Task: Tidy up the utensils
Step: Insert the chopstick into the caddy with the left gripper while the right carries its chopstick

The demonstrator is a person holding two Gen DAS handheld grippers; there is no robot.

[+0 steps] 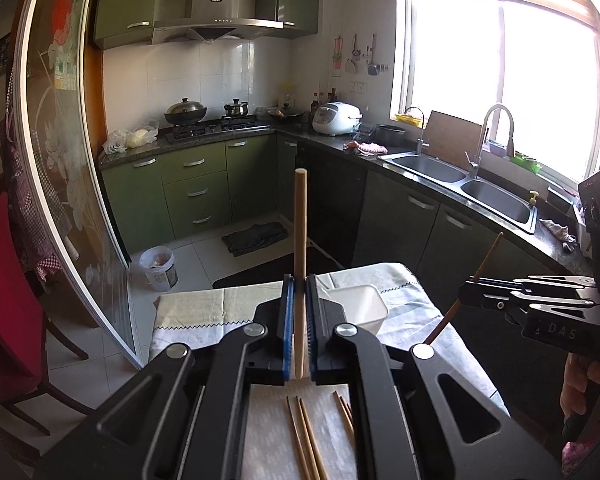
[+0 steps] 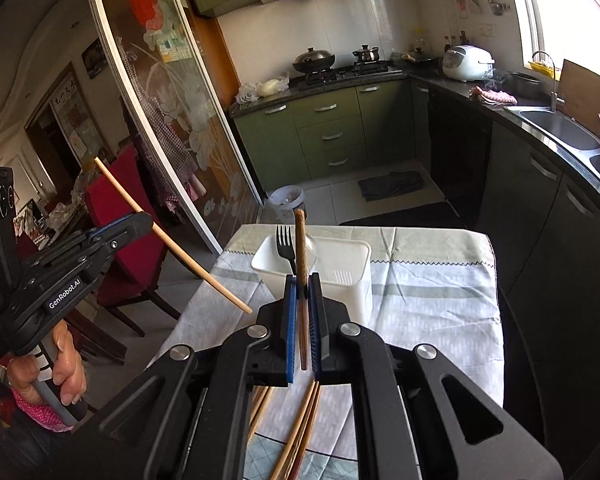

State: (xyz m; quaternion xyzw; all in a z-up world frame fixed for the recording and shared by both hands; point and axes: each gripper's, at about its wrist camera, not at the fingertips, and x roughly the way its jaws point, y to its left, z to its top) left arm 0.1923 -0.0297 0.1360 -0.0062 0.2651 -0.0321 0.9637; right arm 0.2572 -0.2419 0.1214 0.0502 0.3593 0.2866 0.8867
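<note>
My left gripper (image 1: pixel 300 284) is shut on a light wooden chopstick (image 1: pixel 300 240) that stands upright between its blue pads, above the table. My right gripper (image 2: pixel 303 282) is shut on a dark brown chopstick (image 2: pixel 301 248), also upright. Each gripper shows in the other's view: the right gripper (image 1: pixel 466 290) with its dark chopstick (image 1: pixel 488 256), the left gripper (image 2: pixel 146 220) with its light chopstick (image 2: pixel 172 244). A white rectangular bin (image 2: pixel 340 272) stands on the table ahead, holding a black fork (image 2: pixel 285 246). Several loose chopsticks (image 1: pixel 306 436) lie on the cloth below the grippers.
A patterned cloth covers the small table (image 2: pixel 432 292). A red chair (image 2: pixel 128 240) stands left of it beside a glass sliding door (image 2: pixel 172 112). A dark counter with a double sink (image 1: pixel 460 180) runs along the right. A white bucket (image 1: pixel 158 264) sits on the floor.
</note>
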